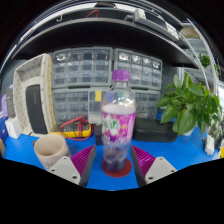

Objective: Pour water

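Observation:
A clear plastic water bottle (117,120) with a purple cap and a pink-purple label stands upright on a red round coaster (115,170) on the blue table (180,150). My gripper (114,162) is open. The bottle's base stands between the two magenta pads (85,160), with a narrow gap at each side. A beige cup (50,150) sits on the table to the left, just beyond the left finger; I cannot see what is inside it.
Grey small-parts drawer cabinets (95,80) line the back. A white appliance (35,95) stands at the left and a green potted plant (190,105) at the right. A yellow-red object (75,128) and a dark low object (155,128) lie behind the bottle.

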`<state>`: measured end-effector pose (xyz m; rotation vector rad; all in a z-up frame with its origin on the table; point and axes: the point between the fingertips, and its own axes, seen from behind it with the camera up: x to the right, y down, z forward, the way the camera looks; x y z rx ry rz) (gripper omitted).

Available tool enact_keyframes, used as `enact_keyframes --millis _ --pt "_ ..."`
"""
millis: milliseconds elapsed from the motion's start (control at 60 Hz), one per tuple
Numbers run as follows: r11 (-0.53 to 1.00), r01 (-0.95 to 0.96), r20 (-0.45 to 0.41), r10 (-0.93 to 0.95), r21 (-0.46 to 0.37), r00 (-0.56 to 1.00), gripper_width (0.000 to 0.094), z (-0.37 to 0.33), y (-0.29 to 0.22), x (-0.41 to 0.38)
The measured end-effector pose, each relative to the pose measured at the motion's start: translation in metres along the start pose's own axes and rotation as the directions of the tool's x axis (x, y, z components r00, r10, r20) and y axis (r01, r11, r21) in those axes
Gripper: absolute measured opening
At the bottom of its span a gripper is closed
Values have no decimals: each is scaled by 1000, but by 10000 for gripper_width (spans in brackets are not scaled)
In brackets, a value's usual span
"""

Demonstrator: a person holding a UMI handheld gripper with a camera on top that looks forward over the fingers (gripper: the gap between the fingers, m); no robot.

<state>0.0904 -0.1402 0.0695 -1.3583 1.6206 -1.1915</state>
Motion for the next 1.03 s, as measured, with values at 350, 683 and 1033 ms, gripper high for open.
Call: enact_keyframes --millis 350,683,1033 --pt "992 -17 29 20 -123 999 688 -172 4 -51" --pt "996 14 170 2 -91 985 688 -276 -69 -140" --pt "999 33 190 -25 -41 982 689 -324 -121 -166"
